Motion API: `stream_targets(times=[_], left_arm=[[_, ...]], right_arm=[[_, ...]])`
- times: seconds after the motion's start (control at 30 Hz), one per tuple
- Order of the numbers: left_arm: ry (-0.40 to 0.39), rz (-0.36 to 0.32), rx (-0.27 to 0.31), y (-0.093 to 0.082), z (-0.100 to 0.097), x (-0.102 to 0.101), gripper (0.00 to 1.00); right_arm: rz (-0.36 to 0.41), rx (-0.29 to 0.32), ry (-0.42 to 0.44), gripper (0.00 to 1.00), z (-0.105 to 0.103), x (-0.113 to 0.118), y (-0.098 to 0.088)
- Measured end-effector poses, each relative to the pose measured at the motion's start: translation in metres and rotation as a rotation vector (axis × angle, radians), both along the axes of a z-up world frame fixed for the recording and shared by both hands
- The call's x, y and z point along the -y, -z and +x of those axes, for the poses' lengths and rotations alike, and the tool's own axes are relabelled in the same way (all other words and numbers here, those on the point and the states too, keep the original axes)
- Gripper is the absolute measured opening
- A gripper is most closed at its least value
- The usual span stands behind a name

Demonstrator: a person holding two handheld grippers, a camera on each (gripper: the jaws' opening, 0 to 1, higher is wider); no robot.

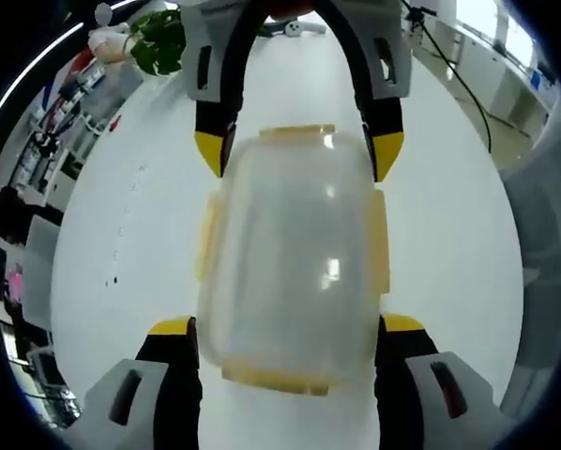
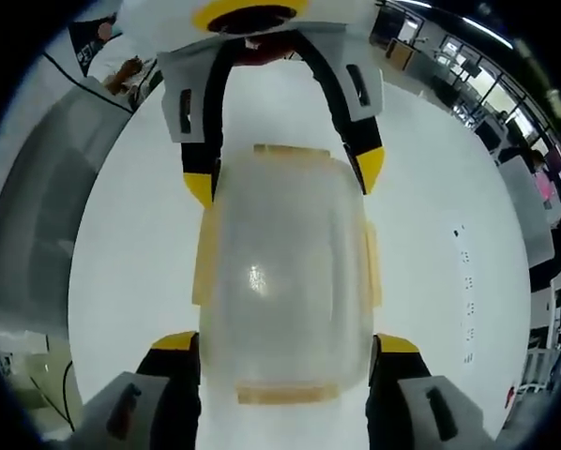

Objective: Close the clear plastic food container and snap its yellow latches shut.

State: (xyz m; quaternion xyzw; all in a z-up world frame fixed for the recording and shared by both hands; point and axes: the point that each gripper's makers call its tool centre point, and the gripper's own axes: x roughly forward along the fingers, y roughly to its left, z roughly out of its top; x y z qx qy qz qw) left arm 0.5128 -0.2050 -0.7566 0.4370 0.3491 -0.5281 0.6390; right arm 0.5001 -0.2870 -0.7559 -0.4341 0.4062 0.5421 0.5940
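Between the two jaws of the left gripper (image 1: 287, 342), at the near end of the clear container (image 1: 290, 258), the lid sits already on the box, which stands about in the middle of the white table (image 1: 468, 244). My judgement is that the step in hand is the pressing of the yellow latches (image 1: 378, 246). To do it well, each gripper should push one latch flat against the wall until it clicks, while the other steadies the box so it cannot slide. The latches seem to stick out a little at the sides, but I cannot tell if any is locked.

The left gripper is spread wide, its jaws on both sides of the near end, close to the walls; real contact is not clear. From the far end, the right gripper (image 2: 287, 342) stands the same way, also wide and holding nothing firmly. Beyond the far edge, a green plant (image 1: 159, 39) is visible.
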Motion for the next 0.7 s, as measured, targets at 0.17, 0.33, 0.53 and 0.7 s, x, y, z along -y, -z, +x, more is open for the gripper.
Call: stream_targets(times=[0.17, 0.33, 0.53, 0.7], left_arm=[[0.001, -0.001, -0.001, 0.0, -0.002, -0.003, 0.74], [0.002, 0.005, 0.0, 0.001, -0.004, -0.008, 0.74], [0.001, 0.011, 0.002, 0.001, -0.009, -0.017, 0.74], [-0.002, 0.012, 0.002, 0.001, -0.014, -0.025, 0.74]], right_arm=[[-0.006, -0.002, 0.001, 0.72, -0.003, -0.004, 0.0], [-0.009, -0.003, 0.003, 0.72, -0.006, -0.008, 0.0], [-0.01, -0.005, 0.005, 0.72, -0.011, -0.017, 0.0], [-0.007, -0.006, 0.002, 0.72, -0.014, -0.026, 0.0]])
